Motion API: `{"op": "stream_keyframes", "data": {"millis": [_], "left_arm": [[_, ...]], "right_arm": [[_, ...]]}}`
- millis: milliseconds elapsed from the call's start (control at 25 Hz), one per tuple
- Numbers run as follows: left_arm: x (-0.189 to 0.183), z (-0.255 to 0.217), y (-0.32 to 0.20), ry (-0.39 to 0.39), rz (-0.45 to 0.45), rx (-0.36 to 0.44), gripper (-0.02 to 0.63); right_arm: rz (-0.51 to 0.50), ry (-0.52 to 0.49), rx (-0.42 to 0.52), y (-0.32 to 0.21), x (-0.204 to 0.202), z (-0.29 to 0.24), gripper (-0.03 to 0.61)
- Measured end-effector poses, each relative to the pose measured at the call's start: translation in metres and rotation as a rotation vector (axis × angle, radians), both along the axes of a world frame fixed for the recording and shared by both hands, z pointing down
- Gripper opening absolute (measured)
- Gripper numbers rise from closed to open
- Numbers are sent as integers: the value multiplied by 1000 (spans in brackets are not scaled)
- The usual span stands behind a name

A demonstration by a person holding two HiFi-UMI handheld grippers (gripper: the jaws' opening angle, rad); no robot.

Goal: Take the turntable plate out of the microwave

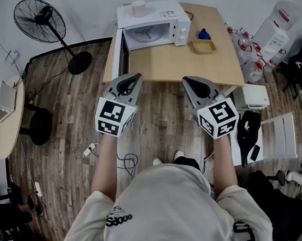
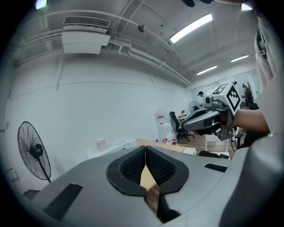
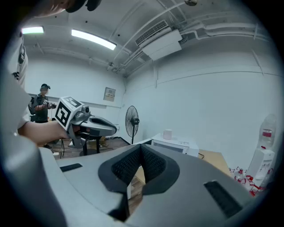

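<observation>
In the middle of the head view both forearms reach forward side by side. The left gripper and the right gripper point up the frame, nearly level, each with its jaws pressed together on nothing, tips at the near edge of the table. Farther up, at upper centre, the microwave stands on the table with its door swung open to the left. The turntable plate lies inside it, well apart from both grippers and roughly straight ahead of the left one.

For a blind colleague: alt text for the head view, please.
A person holds the left hand-held gripper and right hand-held gripper, both shut, before a wooden table; on it, a white microwave, door open, turntable plate inside.
</observation>
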State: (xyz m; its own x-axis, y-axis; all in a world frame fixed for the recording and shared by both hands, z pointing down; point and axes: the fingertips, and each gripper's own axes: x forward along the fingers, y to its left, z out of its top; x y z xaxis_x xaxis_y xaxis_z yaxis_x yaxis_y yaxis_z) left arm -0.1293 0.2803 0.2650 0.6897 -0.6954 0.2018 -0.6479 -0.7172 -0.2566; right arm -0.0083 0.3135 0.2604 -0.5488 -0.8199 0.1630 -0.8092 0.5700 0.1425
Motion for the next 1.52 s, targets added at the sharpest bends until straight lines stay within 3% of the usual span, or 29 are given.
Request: {"op": "stream_keyframes", "data": {"millis": [400,760,920,1160,1520], "left_arm": [[4,13,-20,-45,26,14,20],[29,19,-66,-68,26,9,20],[47,39,-110,-89,4,-23,20],[80,72,-204,-62,-63,-67,20],[100,95,-349,0,-214,-170,20]], "right_arm": [[28,-17,-27,-17,0,12,6],[40,-79,-29,-62,28,11,6],[20,-82,-33,-104,45,23,6],[-21,-71,-44,-192,86,42,6],[-114,-85,-145,-332,126,50,6]]}}
